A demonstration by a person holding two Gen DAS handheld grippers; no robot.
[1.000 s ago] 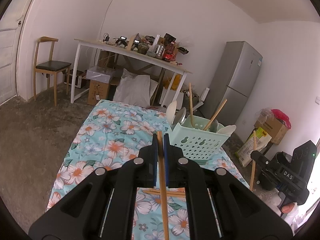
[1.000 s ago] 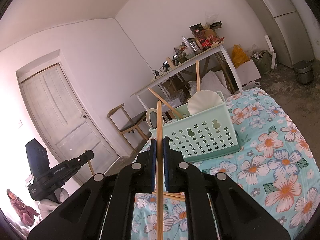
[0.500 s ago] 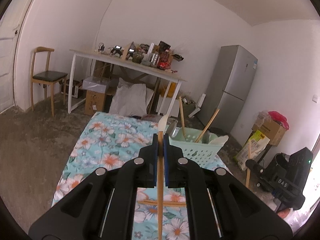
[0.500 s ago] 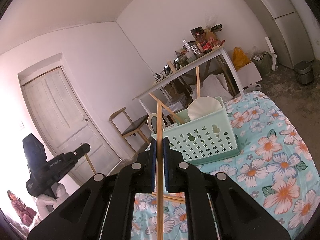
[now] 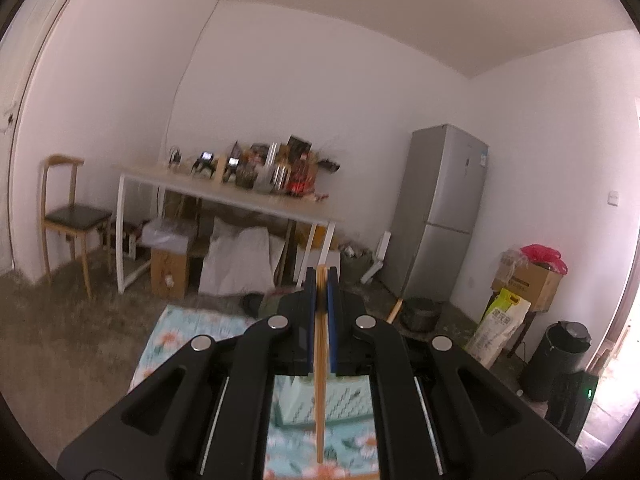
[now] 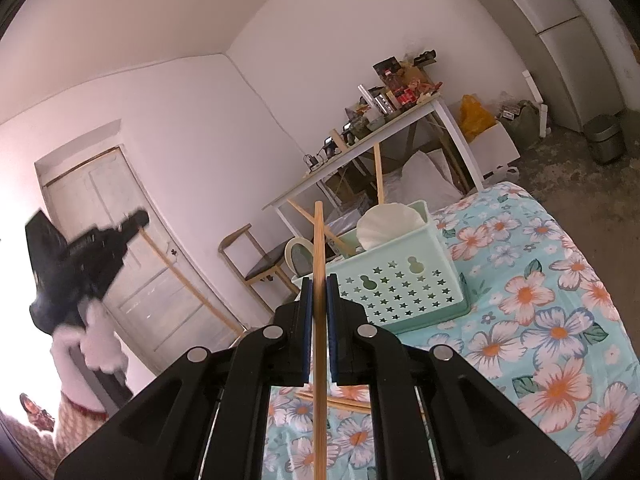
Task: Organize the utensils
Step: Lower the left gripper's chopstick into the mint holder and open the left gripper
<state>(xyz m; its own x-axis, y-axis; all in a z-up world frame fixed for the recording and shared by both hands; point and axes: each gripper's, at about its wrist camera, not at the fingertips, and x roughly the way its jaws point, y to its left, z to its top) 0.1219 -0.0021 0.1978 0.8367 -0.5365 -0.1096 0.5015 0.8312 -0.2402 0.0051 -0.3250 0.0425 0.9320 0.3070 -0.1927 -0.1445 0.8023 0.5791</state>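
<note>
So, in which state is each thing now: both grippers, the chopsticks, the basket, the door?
Left gripper: shut on a chopstick.
Right gripper: shut on another chopstick.
Basket: upright on the flowered cloth, holding utensils.
Loose chopsticks: lying flat on the cloth.
Door: closed.

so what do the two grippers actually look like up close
Both the left gripper and right gripper look alike: matte black plastic frames fanning out in angular arms with cut-out slots, round silver bolt heads, thin metal rails beneath, and blue pads lining the narrow jaws. No cables or sleeves show near them.
</note>
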